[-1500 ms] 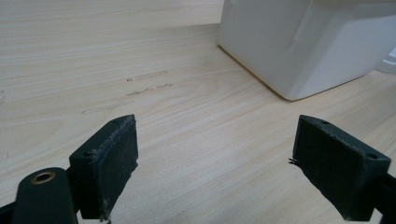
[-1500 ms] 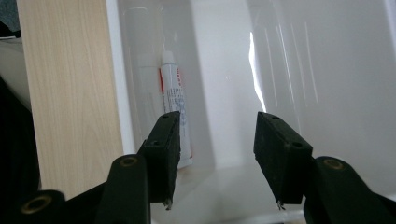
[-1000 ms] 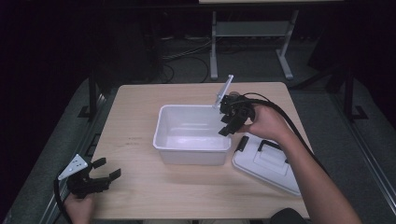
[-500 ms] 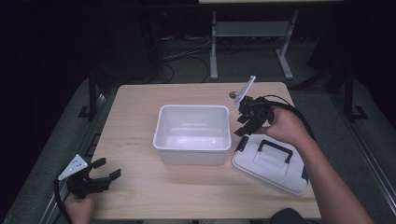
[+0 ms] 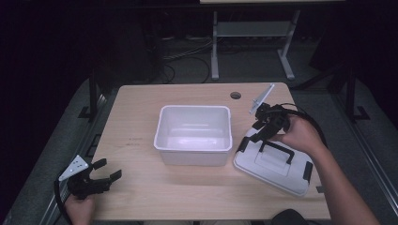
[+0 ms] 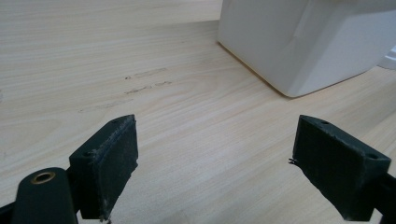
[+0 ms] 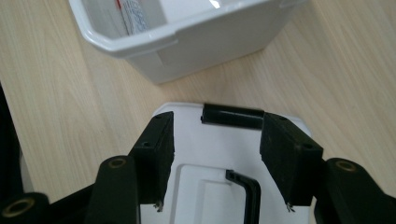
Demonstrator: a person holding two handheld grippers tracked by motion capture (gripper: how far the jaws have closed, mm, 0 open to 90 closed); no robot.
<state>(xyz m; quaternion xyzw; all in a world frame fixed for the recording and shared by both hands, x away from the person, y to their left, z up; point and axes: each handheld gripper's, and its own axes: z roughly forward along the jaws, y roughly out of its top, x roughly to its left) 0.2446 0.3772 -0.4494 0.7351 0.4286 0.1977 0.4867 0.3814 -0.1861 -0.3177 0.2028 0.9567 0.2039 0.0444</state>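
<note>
A white open bin (image 5: pixel 192 157) stands in the middle of the wooden table (image 5: pixel 136 117). To its right lies its white lid (image 5: pixel 277 171) with a black handle (image 5: pixel 276 149) and black clasps. My right gripper (image 5: pixel 251 136) hovers open over the lid's end nearest the bin. In the right gripper view the right gripper (image 7: pixel 216 140) has its jaws on either side of a black clasp (image 7: pixel 233 115) without touching it, with the lid (image 7: pixel 205 158) below. My left gripper (image 5: pixel 108 168) rests open near the table's front left corner. In the left gripper view nothing lies between the left gripper (image 6: pixel 215 154) jaws, and the bin (image 6: pixel 308 42) is ahead.
Inside the bin (image 7: pixel 187 42) a white item with printed text (image 7: pixel 133 18) leans on a wall. A round cable hole (image 5: pixel 235 95) sits at the table's far edge. A metal stand (image 5: pixel 253 28) and cables are on the floor behind the table.
My right gripper moved from the bin's far right corner to the right and down, over the lid. My left gripper stayed put.
</note>
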